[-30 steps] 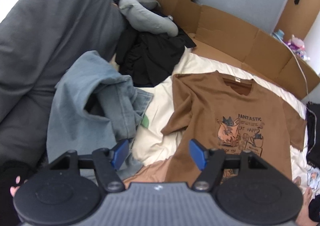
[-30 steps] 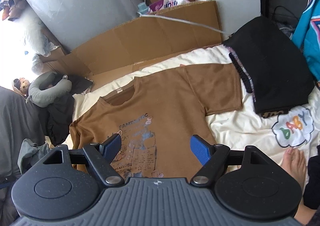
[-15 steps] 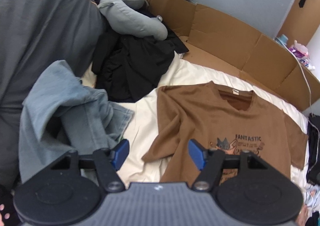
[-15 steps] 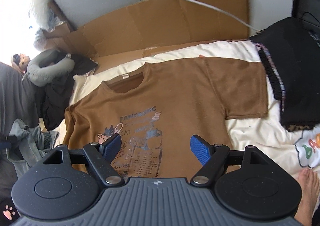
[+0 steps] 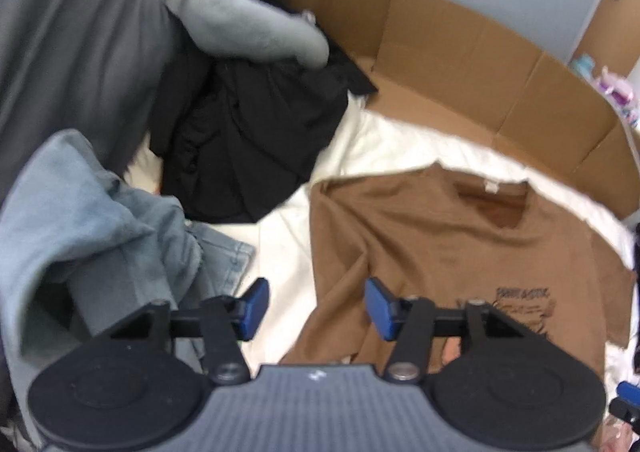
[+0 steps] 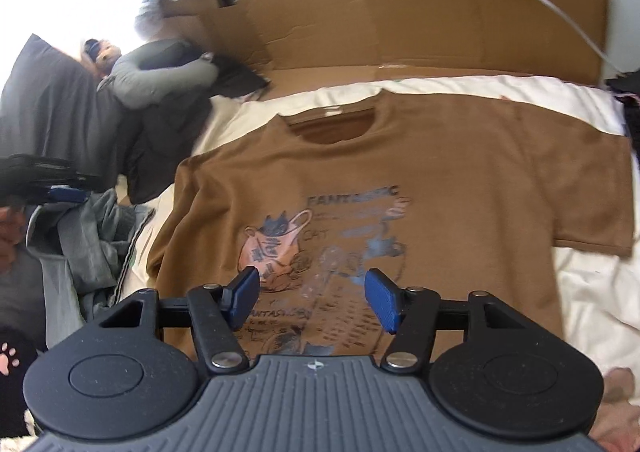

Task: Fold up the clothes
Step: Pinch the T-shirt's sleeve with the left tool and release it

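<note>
Left wrist: shirt (image 5: 432, 244) edge beside bare sheet (image 5: 280, 252), jeans (image 5: 120, 228) beyond.

place: home bedroom | cues: cream bedsheet (image 5: 400, 148); neck pillow (image 5: 248, 28); piled clothes (image 5: 248, 140); cardboard (image 6: 440, 12)

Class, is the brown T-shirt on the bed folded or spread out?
Spread out: the brown T-shirt lies face up, print and neckline showing, one sleeve flat, the other rumpled.

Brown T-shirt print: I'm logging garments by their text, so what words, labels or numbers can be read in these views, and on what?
"FANTAS…C": top line of the print on the brown T-shirt, middle letters blurred.
"CAT": on the print, below that line.
"FANTAS…": lower on the print, partly behind the right gripper.
Other print lines and the collar tag: too blurred to read.
</note>
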